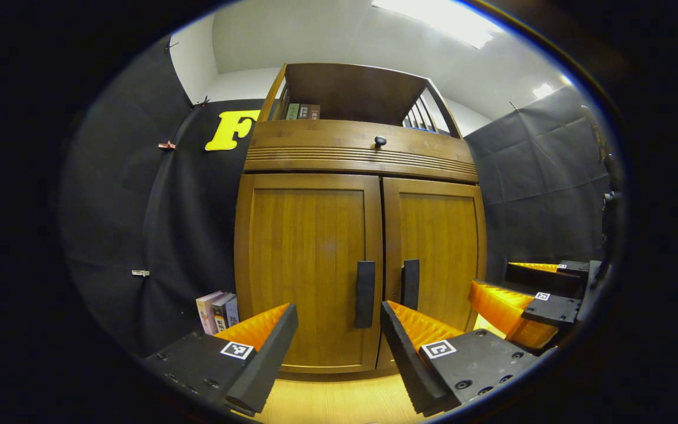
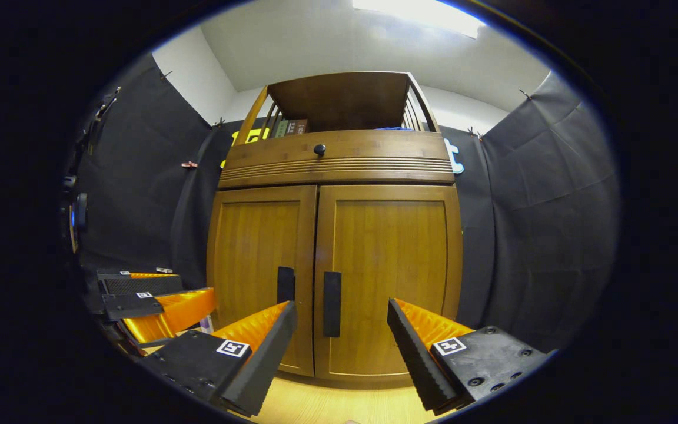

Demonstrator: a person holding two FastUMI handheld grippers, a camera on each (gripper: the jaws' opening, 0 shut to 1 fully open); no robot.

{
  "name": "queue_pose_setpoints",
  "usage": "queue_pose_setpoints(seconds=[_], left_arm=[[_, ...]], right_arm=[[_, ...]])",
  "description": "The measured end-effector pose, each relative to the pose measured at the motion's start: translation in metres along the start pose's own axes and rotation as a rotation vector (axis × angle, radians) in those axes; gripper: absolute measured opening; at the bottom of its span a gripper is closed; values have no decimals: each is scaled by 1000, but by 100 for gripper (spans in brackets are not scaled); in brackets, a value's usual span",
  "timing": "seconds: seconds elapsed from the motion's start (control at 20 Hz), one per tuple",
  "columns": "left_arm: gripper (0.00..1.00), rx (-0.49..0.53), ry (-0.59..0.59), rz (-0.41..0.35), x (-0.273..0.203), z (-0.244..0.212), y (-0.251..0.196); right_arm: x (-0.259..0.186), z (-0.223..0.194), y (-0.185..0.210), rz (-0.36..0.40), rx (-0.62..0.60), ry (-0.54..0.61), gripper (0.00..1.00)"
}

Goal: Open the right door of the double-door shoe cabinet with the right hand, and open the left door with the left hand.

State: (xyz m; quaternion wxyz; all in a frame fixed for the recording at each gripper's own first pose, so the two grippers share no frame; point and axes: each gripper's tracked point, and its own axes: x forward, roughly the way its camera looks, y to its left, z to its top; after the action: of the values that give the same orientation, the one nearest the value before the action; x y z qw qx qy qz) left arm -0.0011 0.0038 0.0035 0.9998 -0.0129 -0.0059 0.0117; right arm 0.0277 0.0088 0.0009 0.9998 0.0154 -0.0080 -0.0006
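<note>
The shoe cabinet is standing on the wooden floor against the black cloth wall, both doors lying shut. The left door and right door are meeting at the middle, each carrying a dark vertical handle near that seam. The left gripper is pointing level at the left door's handle, fingers spread wide, apart from the cabinet. The right gripper is facing the right door likewise, wide and holding nothing. Books are standing at the cabinet's lower left corner.
</note>
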Motion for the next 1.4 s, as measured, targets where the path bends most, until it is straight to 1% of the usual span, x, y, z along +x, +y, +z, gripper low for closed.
queue_pose_setpoints(seconds=[0.05,0.1,0.2,0.25,0.35,0.4,0.55,0.6,0.65,0.7,0.75,0.8,0.85,0.9,0.95,1.0,1.05,1.15,1.2,1.25,1.3,1.4], left_arm=[[88,0,1,1,1,0,0],[88,0,2,2,0,0,0],[88,-3,4,-5,0,0,0],[88,-2,3,-4,0,0,1],[88,-3,0,-5,1,1,1],[88,-6,-1,-7,0,0,0],[88,-23,10,-12,0,-2,2],[86,-24,13,-5,0,-3,5],[88,-26,12,-1,1,-1,6],[86,-30,13,2,1,-1,7],[86,-32,15,1,2,0,8],[88,-32,19,3,2,0,9],[88,-33,23,4,1,-1,11],[86,-36,24,6,2,0,12],[88,-42,23,9,2,1,13],[86,-50,20,9,1,2,13],[88,-57,19,9,1,3,13],[89,-58,25,4,1,0,13],[85,-56,27,2,0,0,15],[85,-58,25,-1,0,1,16],[89,-62,21,-3,0,1,15],[89,-67,17,-10,1,2,16]], right_arm=[[5,1,4,11,-2,-6,95],[12,0,6,17,-3,-6,97],[25,-6,6,18,-5,4,97],[30,-9,7,18,-1,5,95],[41,-10,9,18,7,-9,99],[47,-11,10,17,4,-16,97],[64,-15,13,17,5,-17,95],[69,-16,15,20,8,-20,97],[73,-16,16,18,10,-27,97],[80,-17,17,12,8,-36,97],[85,-17,15,2,3,-49,95],[92,-19,13,-9,-7,-57,94],[97,-25,11,-24,-15,-55,97],[103,-30,11,-29,-21,-52,97],[107,-34,11,-28,-25,-51,97],[113,-39,11,-35,-30,-49,95],[115,-42,9,-41,-32,-43,96],[127,-56,10,-48,-33,-24,94],[133,-61,12,-48,-31,-13,93],[137,-67,11,-53,-30,-3,93],[141,-71,11,-56,-31,4,87],[147,-81,9,-69,-29,28,83]])
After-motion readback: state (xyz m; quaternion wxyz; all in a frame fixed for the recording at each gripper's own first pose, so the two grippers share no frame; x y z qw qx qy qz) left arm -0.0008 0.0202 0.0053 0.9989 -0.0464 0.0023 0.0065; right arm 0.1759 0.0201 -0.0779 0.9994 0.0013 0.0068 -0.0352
